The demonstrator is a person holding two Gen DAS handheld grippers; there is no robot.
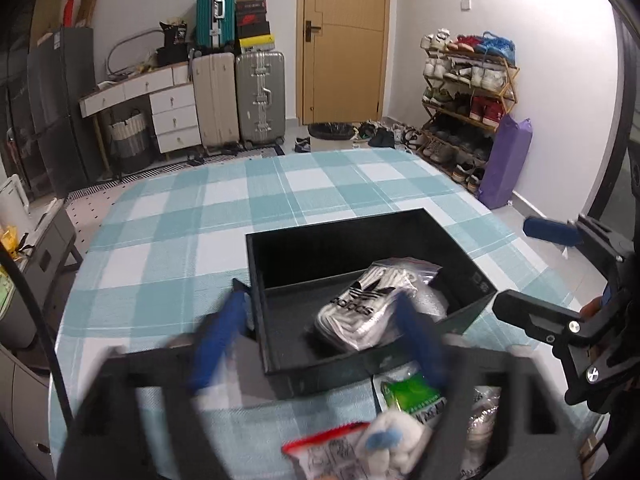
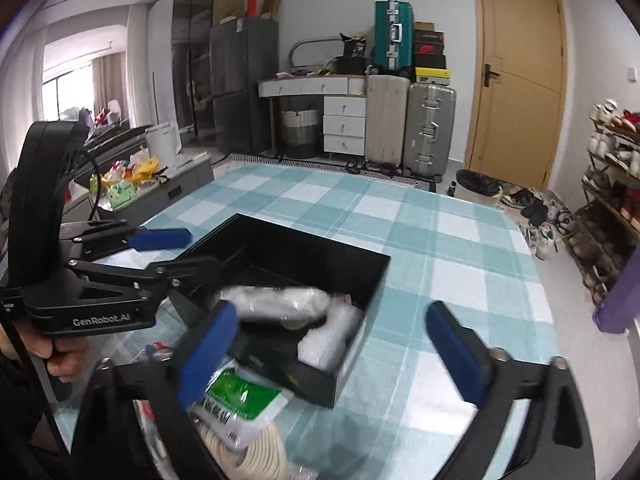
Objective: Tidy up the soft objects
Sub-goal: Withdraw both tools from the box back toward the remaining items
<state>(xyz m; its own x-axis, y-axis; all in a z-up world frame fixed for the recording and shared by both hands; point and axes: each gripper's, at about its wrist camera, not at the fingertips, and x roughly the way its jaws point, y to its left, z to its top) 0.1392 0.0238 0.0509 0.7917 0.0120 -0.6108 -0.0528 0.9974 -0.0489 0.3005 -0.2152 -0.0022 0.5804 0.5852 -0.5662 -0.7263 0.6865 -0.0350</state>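
Both tools released: left tool (image 1: 320, 328), right tool (image 2: 344, 352). Risk: bagged socks (image 1: 360, 312) overhang black box (image 1: 472, 316) near wall beneath left tool; green packet (image 2: 240, 396) could snag right tool fingers.

White walls all round, and a tan wooden door (image 1: 343, 40) stands shut at the back. Left of it, a beige suitcase (image 1: 216, 100) and a silver suitcase (image 1: 261, 100) stand side by side, a teal suitcase (image 1: 215, 12) stacked above them. A white drawer unit (image 1: 176, 120) sits beside those. On the right wall a shoe rack (image 1: 466, 100) is crammed full. Daylight comes through a curtained window (image 2: 80, 80) far left. Pale tiled floor (image 1: 532, 216).
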